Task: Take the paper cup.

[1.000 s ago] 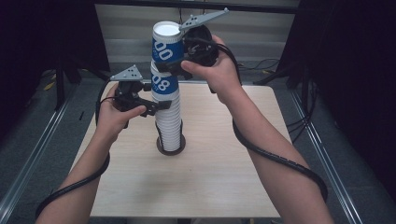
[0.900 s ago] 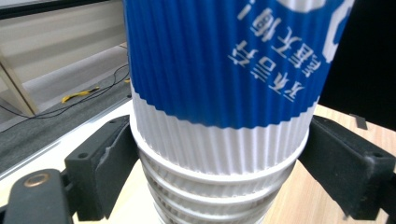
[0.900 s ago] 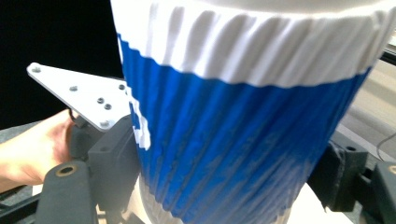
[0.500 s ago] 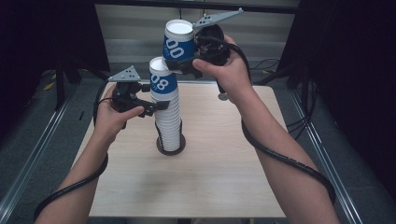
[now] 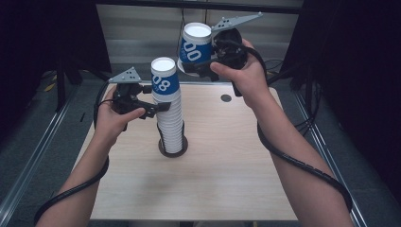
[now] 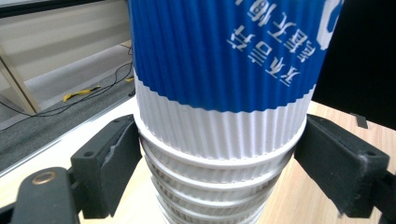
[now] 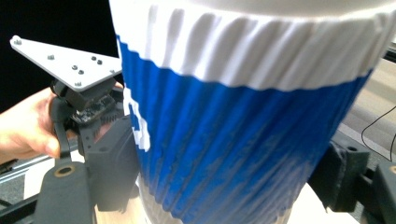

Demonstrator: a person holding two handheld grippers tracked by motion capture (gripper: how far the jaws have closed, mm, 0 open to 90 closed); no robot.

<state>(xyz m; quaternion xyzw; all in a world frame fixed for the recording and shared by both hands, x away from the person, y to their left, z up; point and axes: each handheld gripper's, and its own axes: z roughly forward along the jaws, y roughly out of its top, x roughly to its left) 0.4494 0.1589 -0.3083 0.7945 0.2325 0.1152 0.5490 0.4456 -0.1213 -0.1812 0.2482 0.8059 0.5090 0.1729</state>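
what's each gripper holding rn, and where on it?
Right gripper: a single blue-and-white cup, gripped across its lower body, lifted free. Left gripper: the cup stack, jaws on its white ribbed sides below the top cup's blue band.

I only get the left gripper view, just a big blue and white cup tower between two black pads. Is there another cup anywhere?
Observer: Yes, the right tool holds one lifted cup in the air, up behind the tower.
Operator: What does my tower stand on?
Observer: The stack of cups stands in a dark ring on a wooden table.
Operator: Is my tool low down?
Observer: No, the left tool grips near the top, just below the blue band.
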